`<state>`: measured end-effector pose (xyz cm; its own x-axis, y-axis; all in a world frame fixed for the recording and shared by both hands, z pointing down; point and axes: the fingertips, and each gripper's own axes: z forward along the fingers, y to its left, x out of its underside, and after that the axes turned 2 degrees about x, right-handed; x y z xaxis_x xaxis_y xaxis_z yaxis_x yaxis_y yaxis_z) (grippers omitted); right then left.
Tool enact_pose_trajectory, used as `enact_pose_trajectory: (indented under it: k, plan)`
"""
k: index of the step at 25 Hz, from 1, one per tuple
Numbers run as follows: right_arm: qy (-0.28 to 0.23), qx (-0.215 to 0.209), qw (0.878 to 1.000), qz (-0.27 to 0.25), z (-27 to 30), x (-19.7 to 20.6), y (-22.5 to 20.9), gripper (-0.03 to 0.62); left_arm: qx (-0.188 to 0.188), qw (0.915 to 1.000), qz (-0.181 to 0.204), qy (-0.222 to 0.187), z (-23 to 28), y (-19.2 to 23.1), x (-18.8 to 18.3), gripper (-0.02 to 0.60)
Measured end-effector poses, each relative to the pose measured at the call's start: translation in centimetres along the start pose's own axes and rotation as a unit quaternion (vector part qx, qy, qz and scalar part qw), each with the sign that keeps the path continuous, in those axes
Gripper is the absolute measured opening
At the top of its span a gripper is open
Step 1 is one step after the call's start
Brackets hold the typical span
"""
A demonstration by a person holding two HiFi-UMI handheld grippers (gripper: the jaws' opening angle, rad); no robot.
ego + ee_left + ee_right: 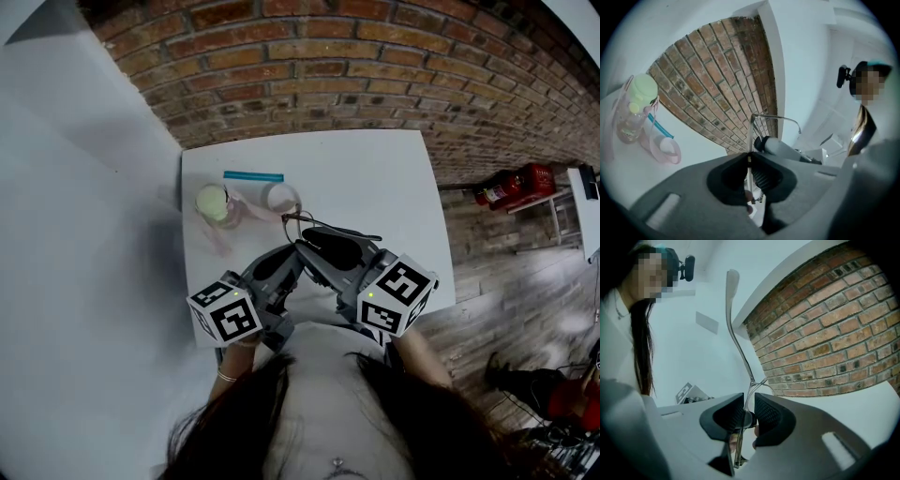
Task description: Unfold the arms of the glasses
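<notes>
Head view: the left gripper (pixel 296 257) and right gripper (pixel 319 259) held the glasses (pixel 342 230) over the table (pixel 375 178), close to its near edge. A bottle (pixel 214 202) stood to the left, with bare room ahead and to the right.

Left gripper view: the jaws were clamped on thin wire and would best serve as a steady anchor.

Right gripper view: the jaws were pinched near the foot of an upright arm (pixel 733 329), which likely needed a gentle swing about its hinge without twisting.
</notes>
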<state>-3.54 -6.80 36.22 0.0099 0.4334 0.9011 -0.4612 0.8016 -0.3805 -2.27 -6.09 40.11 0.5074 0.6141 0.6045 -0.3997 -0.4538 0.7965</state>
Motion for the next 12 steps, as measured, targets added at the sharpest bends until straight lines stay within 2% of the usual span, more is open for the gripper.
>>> enact_pose_trajectory:
  k: [6,12]
  plan:
    - [0.003,0.001,1.000,0.017,0.24,0.44,-0.12,0.061,-0.026,0.9983,0.052,-0.001,-0.04,0.09,-0.16,0.021]
    - [0.000,0.005,1.000,0.006,0.37,0.34,0.09,0.040,-0.026,0.9983,0.053,-0.003,-0.05,0.15,-0.17,0.021]
